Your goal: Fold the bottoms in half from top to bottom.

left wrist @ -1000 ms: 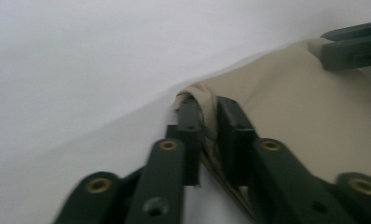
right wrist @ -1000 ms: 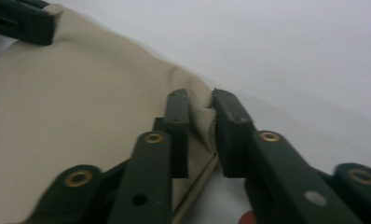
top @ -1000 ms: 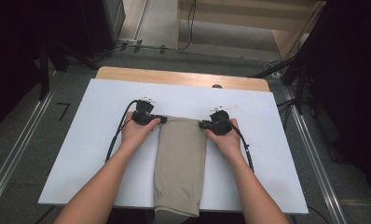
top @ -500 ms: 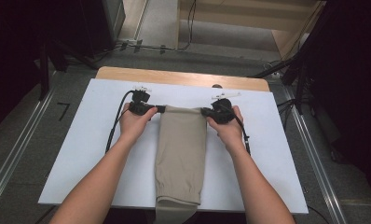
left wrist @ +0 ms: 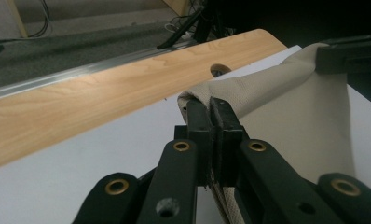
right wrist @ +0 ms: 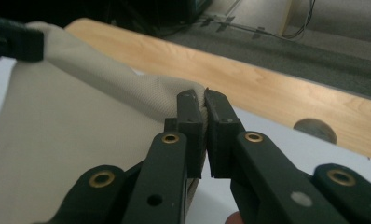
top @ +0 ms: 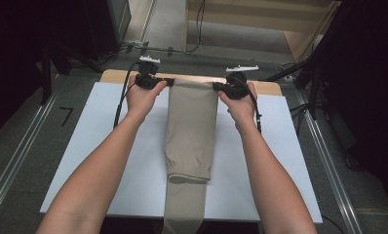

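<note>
White table (top: 85,146): left gripper (top: 170,82) and right gripper (top: 216,87) each clamp a corner of beige trousers (top: 192,126). Best keep both level, cloth taut.

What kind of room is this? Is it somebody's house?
Probably not a house; more likely a lab or workshop for recording. A white work board lies on a wooden table, metal rails run along the grey floor, and cables trail behind. Each claw grips beige trousers.
</note>
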